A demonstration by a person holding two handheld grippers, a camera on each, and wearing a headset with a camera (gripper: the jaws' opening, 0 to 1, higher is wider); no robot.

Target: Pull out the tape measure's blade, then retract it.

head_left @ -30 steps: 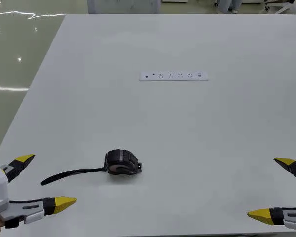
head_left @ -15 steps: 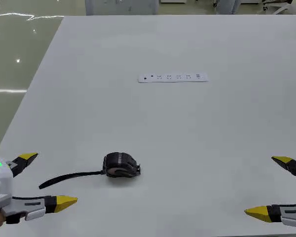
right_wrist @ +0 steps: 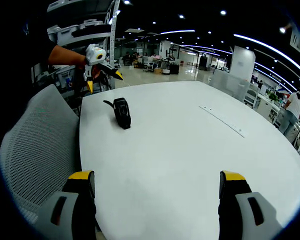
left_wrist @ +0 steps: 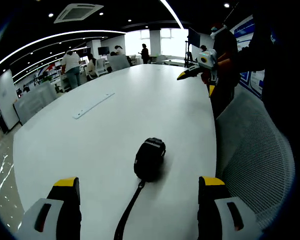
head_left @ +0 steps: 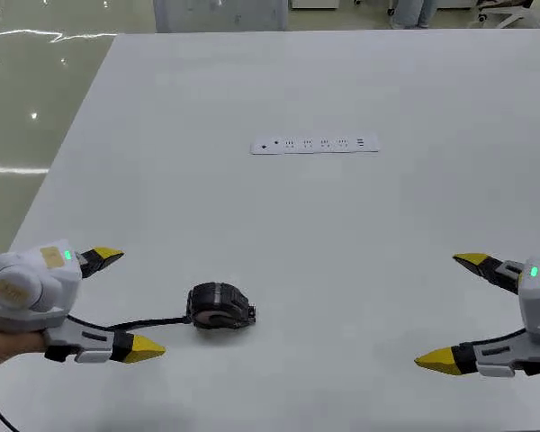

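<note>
A black tape measure (head_left: 220, 305) lies on the white table (head_left: 342, 234), its black strap (head_left: 144, 321) trailing left. No blade is pulled out. My left gripper (head_left: 130, 302) is open just left of it, one fingertip on each side of the strap. In the left gripper view the tape measure (left_wrist: 149, 157) lies ahead between the open jaws, apart from them. My right gripper (head_left: 452, 310) stands open far to the right with nothing between its fingers. In the right gripper view the tape measure (right_wrist: 122, 112) is small and far off, with the left gripper (right_wrist: 102, 70) beyond it.
A white power strip (head_left: 314, 145) lies flat in the middle of the table, far from both grippers. The table's left edge (head_left: 63, 162) drops to a glossy floor. A grey mesh chair (left_wrist: 255, 160) stands at the near edge. People stand in the far background.
Both grippers have moved inward and forward on the table. The left one now reaches the strap beside the tape measure. The tape measure has not moved.
</note>
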